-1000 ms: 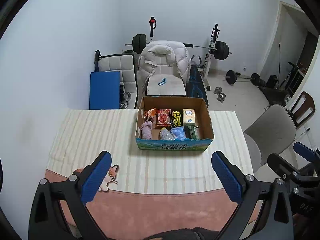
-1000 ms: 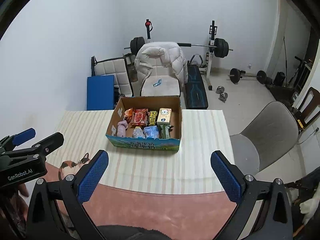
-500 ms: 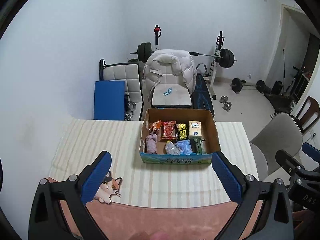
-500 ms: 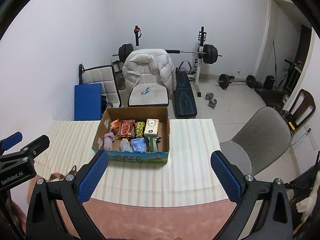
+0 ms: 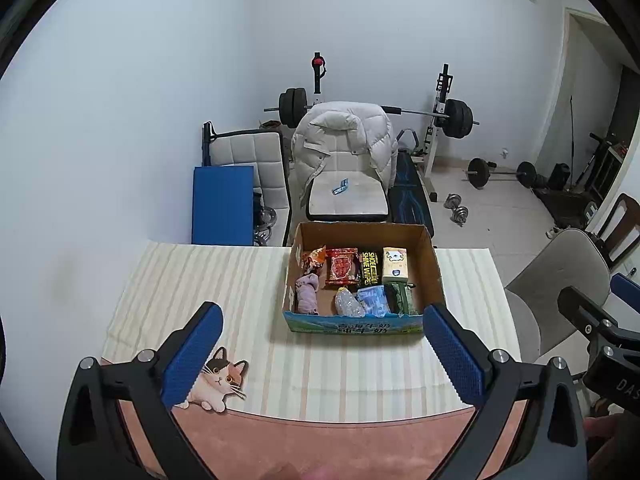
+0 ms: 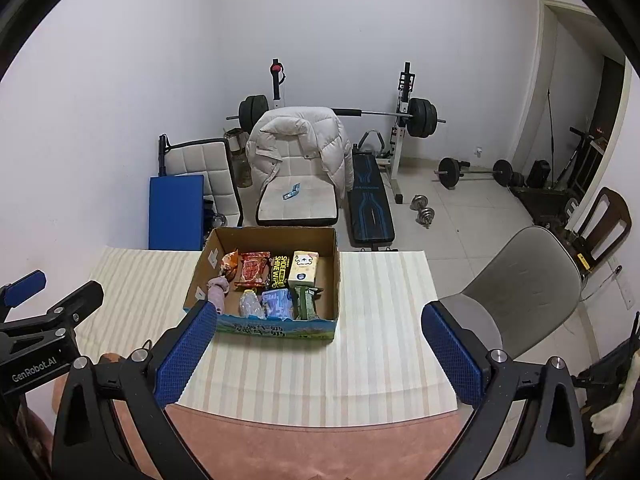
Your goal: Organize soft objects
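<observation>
A cardboard box (image 5: 434, 268) (image 6: 335, 264) stands on the striped cloth toward the table's far side. It holds several soft packs: a pink cloth (image 5: 307, 298) (image 6: 218, 290), a red snack bag (image 5: 341, 267) (image 6: 252, 269), a black wipes pack (image 5: 370, 269) (image 6: 280, 272), a tissue pack (image 5: 395, 265) (image 6: 303, 266), a clear bag (image 5: 349, 303) and a blue pack (image 5: 373, 300) (image 6: 277, 304). My left gripper (image 5: 320, 356) is open and empty, above the table's near edge. My right gripper (image 6: 318, 354) is open and empty, beside it.
A cat-shaped mat (image 5: 218, 380) lies at the near left on the pink table (image 5: 320, 448). A grey chair (image 6: 516, 280) stands at the right. Behind the table are a chair with a white jacket (image 5: 344, 148), a blue pad (image 5: 222, 204) and a weight bench (image 6: 370, 200).
Both grippers have pulled back and risen, so the box and table sit lower and farther in both views. Both stay open and empty.
</observation>
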`<action>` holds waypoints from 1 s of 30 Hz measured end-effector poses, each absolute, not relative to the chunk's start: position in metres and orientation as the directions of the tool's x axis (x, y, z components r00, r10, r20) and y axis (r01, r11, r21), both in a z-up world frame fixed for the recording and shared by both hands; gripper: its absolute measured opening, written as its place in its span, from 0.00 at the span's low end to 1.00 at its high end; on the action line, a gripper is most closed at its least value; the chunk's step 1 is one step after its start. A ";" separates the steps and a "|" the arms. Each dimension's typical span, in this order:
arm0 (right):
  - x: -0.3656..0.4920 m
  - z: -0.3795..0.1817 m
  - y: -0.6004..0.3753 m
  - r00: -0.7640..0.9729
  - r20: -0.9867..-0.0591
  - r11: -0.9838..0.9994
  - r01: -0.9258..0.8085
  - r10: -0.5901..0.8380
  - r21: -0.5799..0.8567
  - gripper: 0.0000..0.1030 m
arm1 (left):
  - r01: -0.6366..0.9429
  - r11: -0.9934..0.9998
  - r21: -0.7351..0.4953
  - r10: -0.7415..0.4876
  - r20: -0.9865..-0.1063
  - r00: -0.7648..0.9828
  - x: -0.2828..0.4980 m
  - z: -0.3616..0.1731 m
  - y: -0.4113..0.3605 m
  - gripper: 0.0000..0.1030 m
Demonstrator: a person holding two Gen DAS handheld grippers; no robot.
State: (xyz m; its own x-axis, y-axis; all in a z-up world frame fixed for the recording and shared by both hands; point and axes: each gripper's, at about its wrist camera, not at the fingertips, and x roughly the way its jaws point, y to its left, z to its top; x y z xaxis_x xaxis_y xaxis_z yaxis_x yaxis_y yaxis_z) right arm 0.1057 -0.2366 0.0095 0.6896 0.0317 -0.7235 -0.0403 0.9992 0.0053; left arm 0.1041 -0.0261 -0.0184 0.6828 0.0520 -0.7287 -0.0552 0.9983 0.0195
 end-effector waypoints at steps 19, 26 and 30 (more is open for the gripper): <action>0.113 0.014 -0.236 0.699 -0.714 0.999 -0.052 0.032 -0.007 1.00 | -0.063 0.998 0.021 0.059 -0.722 0.690 0.109 -0.015 -0.027 1.00; 0.114 0.017 -0.236 0.705 -0.709 0.998 -0.057 0.036 -0.006 1.00 | -0.063 0.998 0.018 0.056 -0.723 0.688 0.108 -0.015 -0.029 1.00; 0.114 0.017 -0.237 0.706 -0.708 0.998 -0.058 0.036 -0.008 1.00 | -0.060 0.998 0.015 0.052 -0.724 0.688 0.107 -0.014 -0.031 1.00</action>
State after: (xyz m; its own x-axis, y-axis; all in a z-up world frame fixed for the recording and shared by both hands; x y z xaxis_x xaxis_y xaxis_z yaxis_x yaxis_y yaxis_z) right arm 0.1135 -0.2366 0.0173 0.7056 0.0358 -0.7077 -0.0582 0.9983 -0.0076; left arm 0.1072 -0.0312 -0.0139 0.6883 0.0523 -0.7236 -0.0597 0.9981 0.0153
